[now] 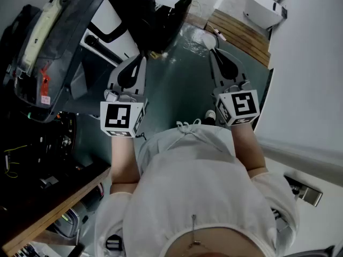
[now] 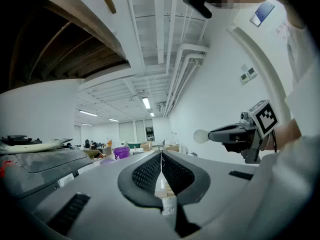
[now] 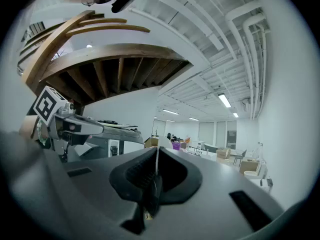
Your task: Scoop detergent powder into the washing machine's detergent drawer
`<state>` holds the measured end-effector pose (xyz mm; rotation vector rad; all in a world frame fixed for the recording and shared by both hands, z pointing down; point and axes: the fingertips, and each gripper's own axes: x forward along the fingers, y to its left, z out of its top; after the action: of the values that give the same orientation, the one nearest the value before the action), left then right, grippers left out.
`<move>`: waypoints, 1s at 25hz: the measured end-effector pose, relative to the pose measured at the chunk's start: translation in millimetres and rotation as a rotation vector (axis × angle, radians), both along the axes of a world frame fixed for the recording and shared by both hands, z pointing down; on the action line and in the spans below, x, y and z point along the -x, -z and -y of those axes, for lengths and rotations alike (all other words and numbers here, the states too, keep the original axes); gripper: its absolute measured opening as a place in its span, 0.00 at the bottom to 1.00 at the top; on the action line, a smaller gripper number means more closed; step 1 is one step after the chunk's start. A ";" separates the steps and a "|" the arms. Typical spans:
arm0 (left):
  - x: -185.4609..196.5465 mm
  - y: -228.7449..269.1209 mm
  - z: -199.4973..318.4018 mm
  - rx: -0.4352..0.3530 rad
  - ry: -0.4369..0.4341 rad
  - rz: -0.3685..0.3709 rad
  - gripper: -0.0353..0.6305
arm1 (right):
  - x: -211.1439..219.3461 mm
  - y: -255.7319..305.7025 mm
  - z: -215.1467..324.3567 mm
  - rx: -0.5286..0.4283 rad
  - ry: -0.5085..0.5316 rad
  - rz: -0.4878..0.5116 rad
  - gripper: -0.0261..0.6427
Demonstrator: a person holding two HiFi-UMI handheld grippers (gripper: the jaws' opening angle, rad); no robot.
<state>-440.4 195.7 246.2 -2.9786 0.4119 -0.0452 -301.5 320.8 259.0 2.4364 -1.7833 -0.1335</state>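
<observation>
- A person in a pale top stands on a dark green floor (image 1: 179, 92), arms out, a hand-held gripper in each hand; both tools point out across the room rather than down at any work.
- A bulky grey-and-white appliance (image 1: 64, 33) sits to the person's left, with a black bin (image 1: 161, 7) beyond it. Neither can be confirmed as the washing machine, and no detergent drawer or powder can be picked out.
- The left gripper (image 1: 139, 62) has its jaws pressed together on nothing.
- The right gripper (image 1: 215, 53) pinches the thin handle of a white scoop (image 1: 208, 39), whose bowl juts past the jaw tips.
- Judged from this, the job has yet to start. The scoop should go to the powder first, bowl kept level (a tilt would likely spill it), while the free left tool could pull the drawer out.
- Count: two grippers, two marker cubes (one (image 1: 122, 118) by the left wrist, one (image 1: 244, 105) by the right), one scoop, one bin.
</observation>
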 end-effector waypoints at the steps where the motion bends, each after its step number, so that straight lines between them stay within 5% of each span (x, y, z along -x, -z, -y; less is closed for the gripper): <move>1: 0.8 -0.2 1.3 0.001 0.001 0.000 0.09 | 0.4 -0.3 1.3 0.001 0.000 0.000 0.05; 15: -10.6 -13.5 10.9 0.036 0.000 0.002 0.09 | -12.4 -8.3 10.9 0.005 -0.001 0.039 0.06; 25: -94.1 -22.3 28.3 0.045 0.066 0.011 0.09 | -105.0 -14.7 34.1 0.017 0.060 0.032 0.06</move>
<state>-346.3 167.4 268.5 -3.0069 0.5151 -0.0784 -196.4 286.7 273.7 2.3875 -1.8645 -0.0844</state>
